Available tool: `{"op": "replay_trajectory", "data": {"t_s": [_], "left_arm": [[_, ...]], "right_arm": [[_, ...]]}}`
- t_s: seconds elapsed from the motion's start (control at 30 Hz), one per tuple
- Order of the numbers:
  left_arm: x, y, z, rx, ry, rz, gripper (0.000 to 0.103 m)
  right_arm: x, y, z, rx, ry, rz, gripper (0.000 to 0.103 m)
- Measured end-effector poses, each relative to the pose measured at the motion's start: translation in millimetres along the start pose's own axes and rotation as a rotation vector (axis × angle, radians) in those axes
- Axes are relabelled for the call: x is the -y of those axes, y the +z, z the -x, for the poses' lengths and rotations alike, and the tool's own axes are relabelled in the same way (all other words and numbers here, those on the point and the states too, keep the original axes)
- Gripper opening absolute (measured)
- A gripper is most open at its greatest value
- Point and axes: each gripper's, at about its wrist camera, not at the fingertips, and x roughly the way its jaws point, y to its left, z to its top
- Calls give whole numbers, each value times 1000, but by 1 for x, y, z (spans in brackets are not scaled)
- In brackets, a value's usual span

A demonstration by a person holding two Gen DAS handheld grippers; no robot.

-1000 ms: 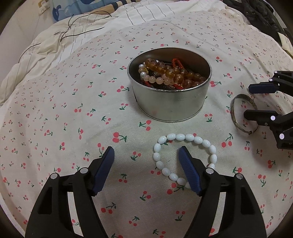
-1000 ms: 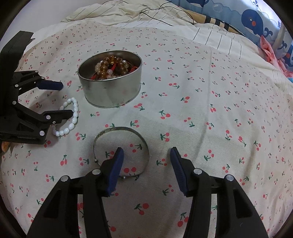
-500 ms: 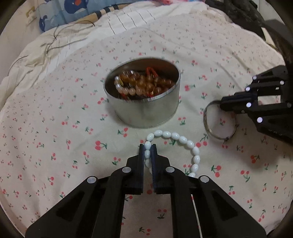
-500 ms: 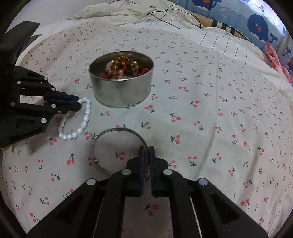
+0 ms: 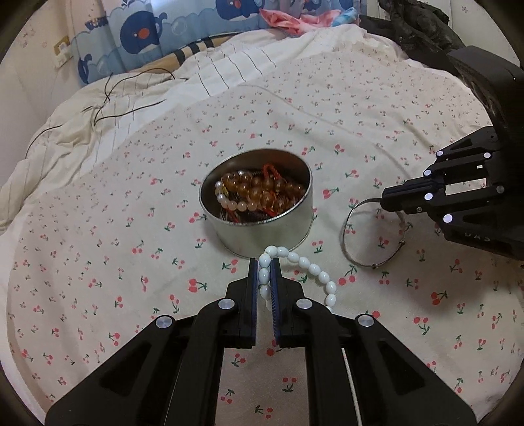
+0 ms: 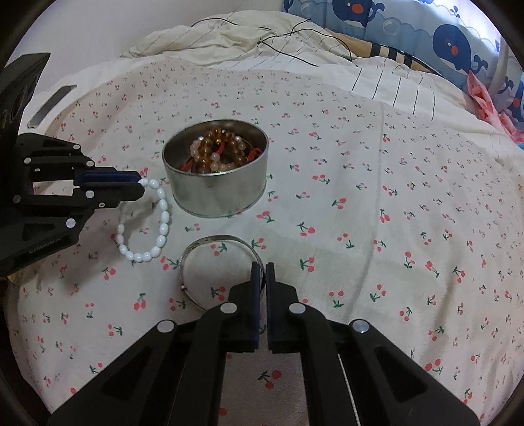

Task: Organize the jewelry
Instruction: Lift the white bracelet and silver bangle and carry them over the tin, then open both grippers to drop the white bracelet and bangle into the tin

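Observation:
A round metal tin (image 5: 262, 226) (image 6: 216, 193) full of amber and pink bead bracelets stands on the cherry-print bedspread. My left gripper (image 5: 263, 265) (image 6: 140, 186) is shut on a white bead bracelet (image 5: 311, 268) (image 6: 160, 226), which hangs lifted just in front of the tin. My right gripper (image 6: 262, 268) (image 5: 386, 196) is shut on a thin silver bangle (image 6: 209, 242) (image 5: 353, 249), raised to the right of the tin.
A cream quilt (image 5: 147, 98) with thin black cords lies behind the tin. A whale-print pillow (image 6: 442, 36) sits at the back. Dark clothing (image 5: 419, 26) lies at the far right of the left wrist view.
Both grippers went from open to shut, the left on the white bracelet and the right on the bangle. Both have since lifted, raising the jewelry off the cloth.

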Motion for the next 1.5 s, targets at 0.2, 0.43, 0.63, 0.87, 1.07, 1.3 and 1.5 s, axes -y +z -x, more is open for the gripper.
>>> {"op": "replay_trajectory", "data": {"t_s": [0.2,0.43,0.63,0.87,1.07,1.3,1.5], "left_arm": [[1,6,14,39,-15,2,7],[-38,37,54,201,-135,180,7],[-64,67,30,237,-198,311,7],[-62,74,-41,56,-169,334,8],[-73,64,-29,28,-93,364,60],[-82,38,6,62,25,389,80],[-58,-3,10,63,128,462,92]], "right_arm": [[6,5,12,37,12,-24,4],[23,28,42,161,17,-108,4],[46,36,53,211,-17,-194,4],[41,57,40,197,-8,-178,4],[14,81,13,172,-30,-100,4],[-11,100,-22,102,-49,-50,4],[-6,71,12,191,-129,-128,60]]}}
